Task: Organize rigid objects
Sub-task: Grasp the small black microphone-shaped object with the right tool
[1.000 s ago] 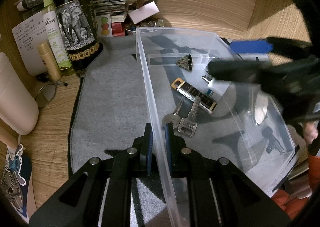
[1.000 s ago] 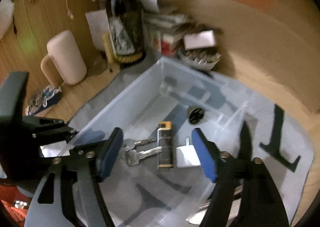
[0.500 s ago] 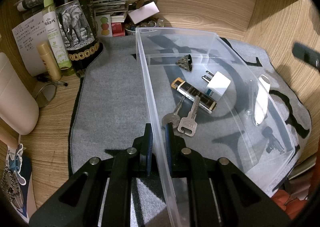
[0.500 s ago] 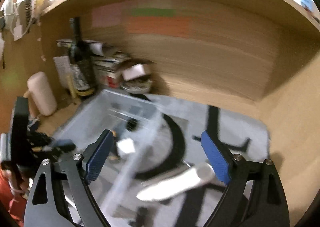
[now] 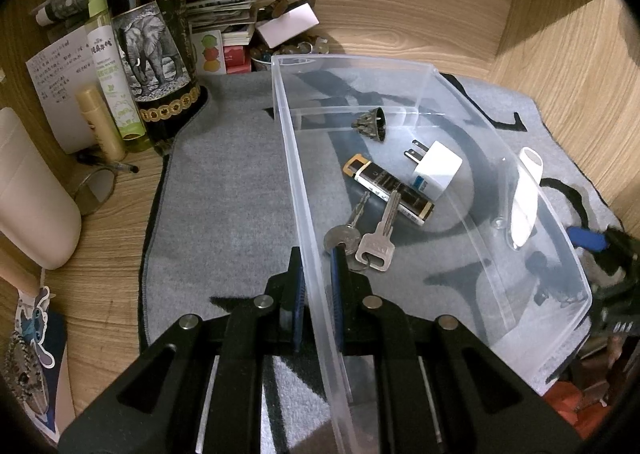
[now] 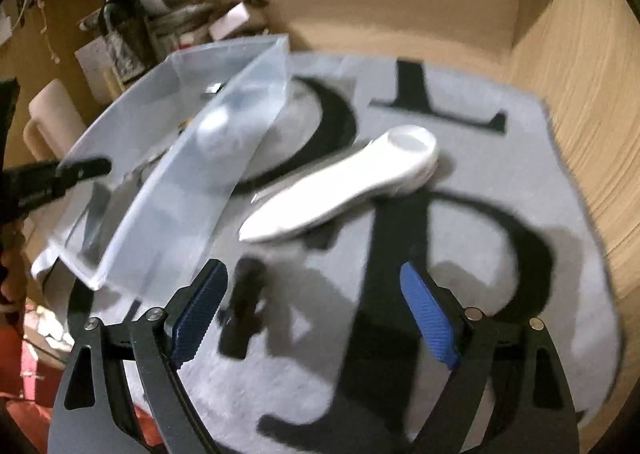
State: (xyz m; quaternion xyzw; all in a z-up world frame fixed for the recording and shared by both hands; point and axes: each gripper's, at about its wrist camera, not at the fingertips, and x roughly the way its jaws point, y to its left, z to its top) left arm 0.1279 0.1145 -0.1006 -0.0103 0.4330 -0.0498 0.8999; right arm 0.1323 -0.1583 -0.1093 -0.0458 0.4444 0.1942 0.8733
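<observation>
My left gripper (image 5: 317, 286) is shut on the near wall of a clear plastic bin (image 5: 296, 174). Inside the bin lie keys (image 5: 366, 238), a black lighter (image 5: 388, 190), a white plug adapter (image 5: 436, 170) and a small metal bell (image 5: 370, 124). My right gripper (image 6: 312, 314) is open and empty, low over the grey mat beside the bin (image 6: 224, 158). A white handheld device (image 6: 344, 184) lies on the mat ahead of it, and a small black object (image 6: 244, 306) lies by its left finger. The white device also shows through the bin wall in the left wrist view (image 5: 526, 194).
A wine bottle (image 5: 156, 50), spray bottle (image 5: 112, 66), lip balm (image 5: 100, 126), papers and boxes crowd the back left. A beige mug (image 5: 32, 206) stands at left. The grey lettered mat (image 6: 500, 214) lies in a wooden alcove with walls behind and to the right.
My right gripper has swung out of the bin to the right and come down over the mat near the white device. My left gripper has kept its hold on the bin wall.
</observation>
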